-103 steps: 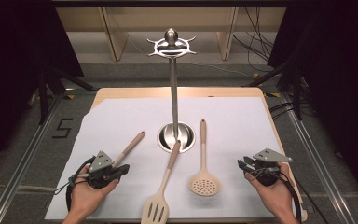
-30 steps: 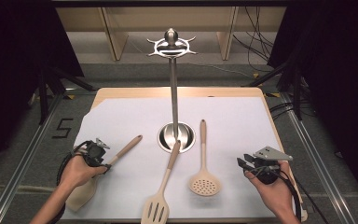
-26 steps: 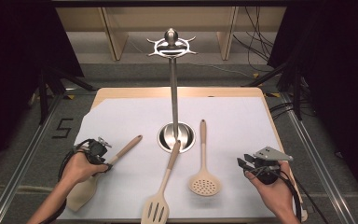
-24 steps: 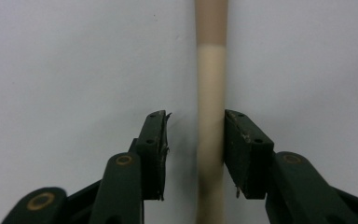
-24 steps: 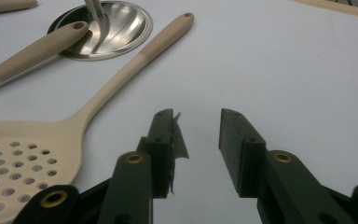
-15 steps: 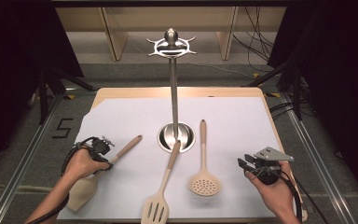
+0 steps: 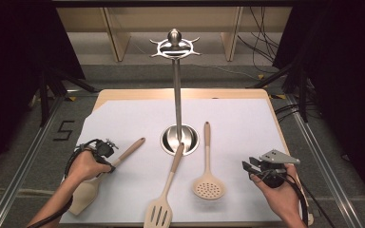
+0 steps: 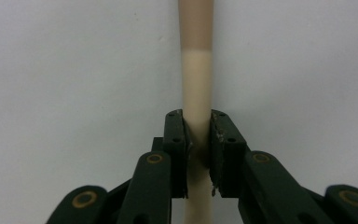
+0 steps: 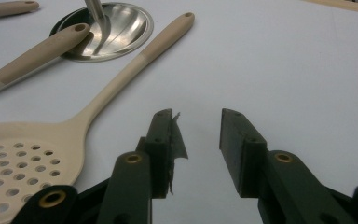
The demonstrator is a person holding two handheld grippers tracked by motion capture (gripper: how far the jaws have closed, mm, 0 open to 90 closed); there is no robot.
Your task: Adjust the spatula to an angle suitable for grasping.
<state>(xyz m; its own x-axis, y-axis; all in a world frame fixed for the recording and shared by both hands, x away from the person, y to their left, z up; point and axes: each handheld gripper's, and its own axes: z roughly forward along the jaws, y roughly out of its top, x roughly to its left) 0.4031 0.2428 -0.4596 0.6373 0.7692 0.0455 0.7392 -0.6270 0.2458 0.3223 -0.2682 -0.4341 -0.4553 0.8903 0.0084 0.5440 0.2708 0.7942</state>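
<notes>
A white sheet (image 7: pixel 247 142) covers a wooden table top (image 7: pixel 180 93), with dark drapes to both sides and a grey floor beyond. At the sheet's centre stands a steel utensil stand (image 7: pixel 177 85) — round dished base, tall pole, ring of hooks at the top.

The left gripper (image 7: pixel 108 153) sits at the near-left of the sheet. In the left gripper view its jaws are closed onto the neck of a beige spatula (image 8: pixel 196 88), the pads pressed against both sides of the shaft just below the line where pale silicone meets the tan handle. In the high view that spatula lies diagonally: blade near the sheet's near-left corner under the person's forearm, handle tip pointing toward the stand's base but well short of it.

Two other utensils lie between the hands. A slotted turner (image 7: pixel 167 190) rests with its handle tip on the rim of the stand's base. A perforated skimmer (image 7: pixel 208 175) lies just to its right — handle close beside the base, not touching it.

The right gripper (image 7: pixel 253 168) rests at the near-right, jaws parted over bare sheet and holding nothing; the skimmer's bowl is the nearest thing to it.
</notes>
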